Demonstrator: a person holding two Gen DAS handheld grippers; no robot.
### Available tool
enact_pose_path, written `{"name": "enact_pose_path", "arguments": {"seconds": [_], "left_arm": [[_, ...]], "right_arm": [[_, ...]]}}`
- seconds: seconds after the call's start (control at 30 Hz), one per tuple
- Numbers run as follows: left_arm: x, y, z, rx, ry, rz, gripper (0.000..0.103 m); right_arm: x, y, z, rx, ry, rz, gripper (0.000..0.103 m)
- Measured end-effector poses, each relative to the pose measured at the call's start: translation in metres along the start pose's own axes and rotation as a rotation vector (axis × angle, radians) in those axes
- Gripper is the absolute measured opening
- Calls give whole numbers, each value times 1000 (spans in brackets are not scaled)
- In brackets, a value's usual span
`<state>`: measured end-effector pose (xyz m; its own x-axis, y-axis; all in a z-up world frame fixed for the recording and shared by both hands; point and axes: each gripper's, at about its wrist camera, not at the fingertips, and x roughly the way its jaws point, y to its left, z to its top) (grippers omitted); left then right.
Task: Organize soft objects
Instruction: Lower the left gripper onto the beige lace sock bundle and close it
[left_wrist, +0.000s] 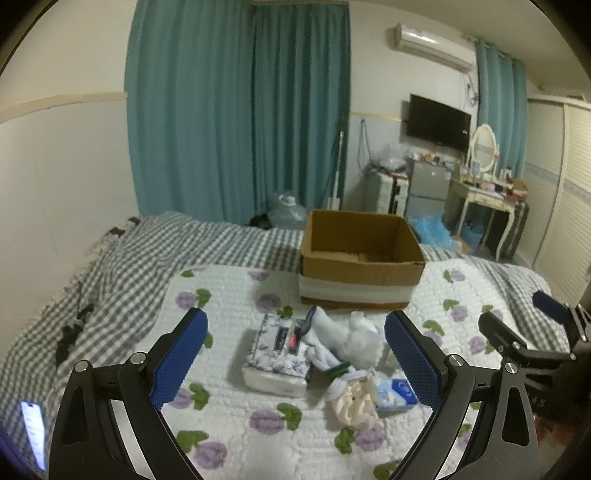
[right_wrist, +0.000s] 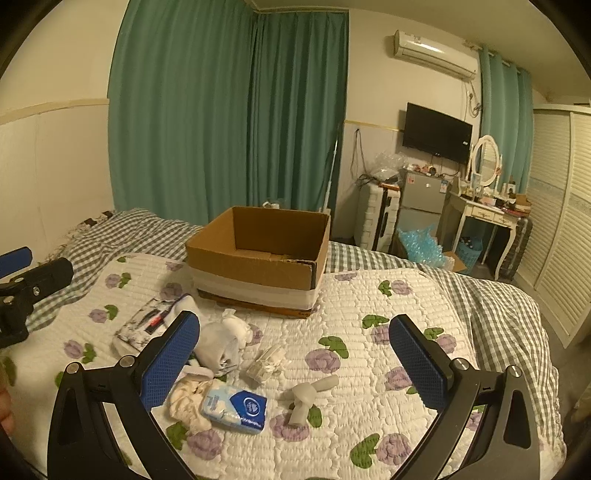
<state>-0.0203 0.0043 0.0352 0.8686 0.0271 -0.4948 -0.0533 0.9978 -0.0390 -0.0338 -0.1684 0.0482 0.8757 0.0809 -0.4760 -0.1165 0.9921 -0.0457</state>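
Soft items lie in a cluster on the floral quilt (left_wrist: 229, 413): a patterned tissue pack (left_wrist: 275, 358), white socks (left_wrist: 354, 339), a cream cloth (left_wrist: 354, 404) and a blue tissue packet (left_wrist: 397, 393). An open cardboard box (left_wrist: 360, 273) stands behind them, its inside bare where visible. My left gripper (left_wrist: 295, 354) is open and empty above the cluster. My right gripper (right_wrist: 295, 354) is open and empty over the quilt (right_wrist: 369, 310), with the blue packet (right_wrist: 236, 408), cream cloth (right_wrist: 186, 400), socks (right_wrist: 221, 341), a crumpled wrapper (right_wrist: 266, 363), a white plastic piece (right_wrist: 308, 397) and the box (right_wrist: 258, 258) before it.
The bed has a grey checked cover (left_wrist: 110, 266) around the quilt. A lit phone (left_wrist: 33, 428) lies at the left edge. Teal curtains (left_wrist: 236, 110), a small fridge (right_wrist: 423, 199), a dressing table (right_wrist: 487, 214) and blue bags (right_wrist: 421, 243) stand beyond the bed.
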Motion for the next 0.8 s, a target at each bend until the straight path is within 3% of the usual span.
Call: {"name": "enact_pose_path", "arguments": {"seconds": [0.13,0.23,0.37,0.5,0.8], "left_arm": [[18,-6,-13,39,71,30,99],[54,-11,-40,38,184,3,99],[98,-23,-81,42,308,-45,96],[117,-29,-102,54,362,-102,96],[149,-45,-125,139,434,-234,96]], "right_arm": [[-1,-5,5,-45,49,-16,103],[10,-10,-7,-44,89,11,103],[50,-11,-33,-34,232,6,103],[74,-4,-49,-82,313,-65,103],[84,6,-52,-121,324,-85,103]]}}
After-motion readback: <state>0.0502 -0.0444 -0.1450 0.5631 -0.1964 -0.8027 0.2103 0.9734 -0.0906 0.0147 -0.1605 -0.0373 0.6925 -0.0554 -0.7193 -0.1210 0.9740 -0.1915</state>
